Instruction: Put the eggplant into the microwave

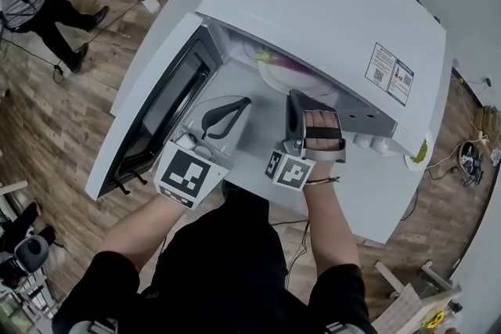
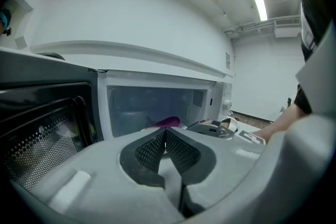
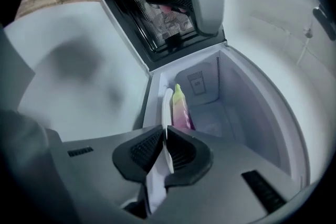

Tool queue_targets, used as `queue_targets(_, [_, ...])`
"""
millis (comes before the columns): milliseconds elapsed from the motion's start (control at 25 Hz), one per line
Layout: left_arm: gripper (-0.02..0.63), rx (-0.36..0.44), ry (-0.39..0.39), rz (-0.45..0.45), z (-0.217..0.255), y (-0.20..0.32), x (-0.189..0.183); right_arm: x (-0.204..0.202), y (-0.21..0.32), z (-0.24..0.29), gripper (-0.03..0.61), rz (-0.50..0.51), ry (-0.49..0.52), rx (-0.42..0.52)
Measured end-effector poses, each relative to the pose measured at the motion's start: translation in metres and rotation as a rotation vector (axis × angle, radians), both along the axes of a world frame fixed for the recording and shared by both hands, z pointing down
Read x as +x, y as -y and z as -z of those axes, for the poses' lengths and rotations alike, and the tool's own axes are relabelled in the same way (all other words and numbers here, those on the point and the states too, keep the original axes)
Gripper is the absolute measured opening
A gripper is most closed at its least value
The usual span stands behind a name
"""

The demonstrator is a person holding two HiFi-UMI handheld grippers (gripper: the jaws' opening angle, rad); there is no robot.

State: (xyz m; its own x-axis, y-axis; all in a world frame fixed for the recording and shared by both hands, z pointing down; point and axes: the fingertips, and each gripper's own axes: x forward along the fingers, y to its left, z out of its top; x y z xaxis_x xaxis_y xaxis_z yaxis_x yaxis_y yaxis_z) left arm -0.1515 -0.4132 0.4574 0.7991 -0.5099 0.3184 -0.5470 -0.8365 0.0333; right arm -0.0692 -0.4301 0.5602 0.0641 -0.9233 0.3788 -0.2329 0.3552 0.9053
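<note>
Head view: seeing only a green-and-purple strip of eggplant (image 1: 274,60); can't see the rest under microwave (image 1: 329,4) roof. Same for plate (image 1: 278,80): losing far half to the roof, 5 o'clock edge to right gripper (image 1: 297,98). Can't read label (image 1: 389,74) print, too small. Losing part of person (image 1: 35,4) at 10 o'clock to frame edge.

Right gripper view: can't read sticker (image 3: 197,83) on back wall.

Left gripper view: catching just a purple sliver of eggplant over left gripper (image 2: 165,132) jaws.

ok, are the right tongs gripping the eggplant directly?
No, the right tongs are shut on the rim of the plate, and the eggplant lies on that plate past the tips.
</note>
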Motion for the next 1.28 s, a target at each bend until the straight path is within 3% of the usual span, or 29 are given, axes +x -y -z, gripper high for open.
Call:
queue_targets(320, [0.009,-0.014,0.011,-0.011,0.008,0.007,0.000,-0.009,0.025,0.002,0.035,-0.013,0.121,-0.069])
queue_targets(680, [0.009,-0.033,0.010,-0.005,0.011,0.013,-0.007,-0.011,0.048,0.005,0.054,-0.082,0.375,-0.150])
queue_targets(920, [0.009,-0.037,0.002,-0.002,0.016,0.014,-0.011,-0.016,0.047,0.008,0.118,-0.101,0.494,-0.204])
queue_targets(1160, [0.009,-0.044,0.000,0.000,0.018,0.009,-0.015,-0.017,0.039,0.013,0.115,-0.105,0.527,-0.188])
queue_targets(1280, [0.009,-0.043,0.001,0.003,0.021,0.006,-0.018,-0.014,0.038,0.009,0.061,-0.127,0.554,-0.206])
